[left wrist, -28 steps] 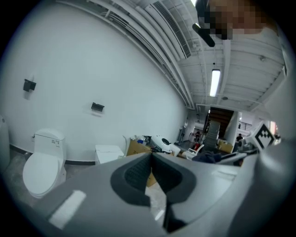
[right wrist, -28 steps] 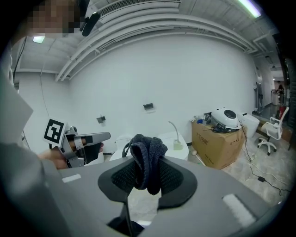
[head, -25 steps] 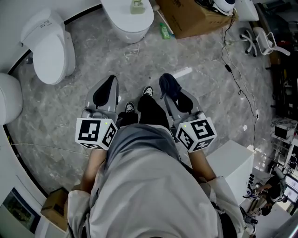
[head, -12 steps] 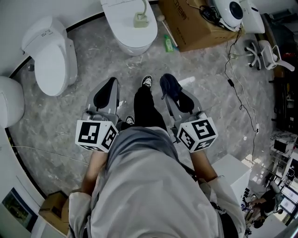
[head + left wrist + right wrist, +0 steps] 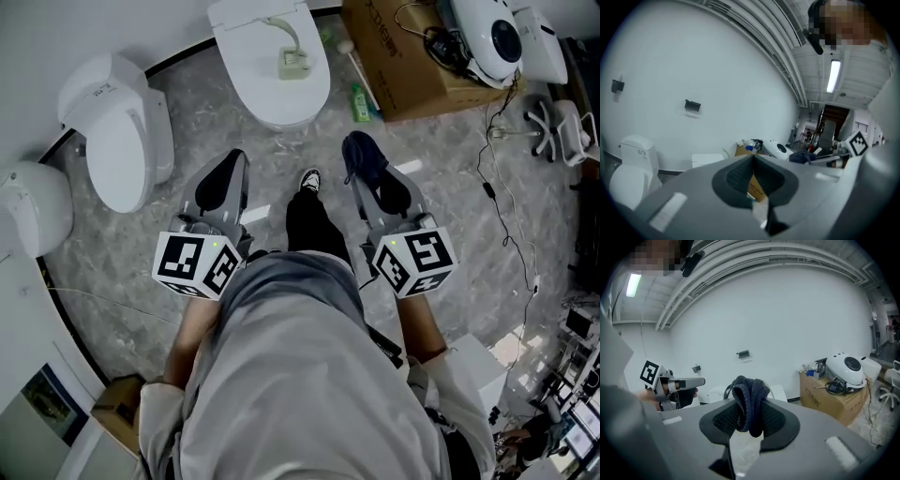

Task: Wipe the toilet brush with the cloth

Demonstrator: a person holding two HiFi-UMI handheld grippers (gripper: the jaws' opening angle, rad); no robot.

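The person stands on the grey stone floor (image 5: 450, 187) and faces a white toilet (image 5: 267, 94) whose lid is down. The right gripper (image 5: 372, 183) has its fingers closed on a dark blue cloth (image 5: 749, 411), which is bunched between them and sticks out a little above the tips. The left gripper (image 5: 228, 173) has its fingers pressed together with nothing between them. Both grippers are held in front of the body, well apart from the toilet. On the toilet lid stands a small beige thing with a curved white handle rising out of it. I judge this to be the toilet brush (image 5: 292, 58) in its holder, though it is too small to be sure. So the step in hand seems to be the approach: the cloth is ready in the right gripper, but the brush is not yet touched. The next move probably calls for coming nearer, opening the left fingers to take the handle and keep the brush steady, and then bringing the cloth against it.
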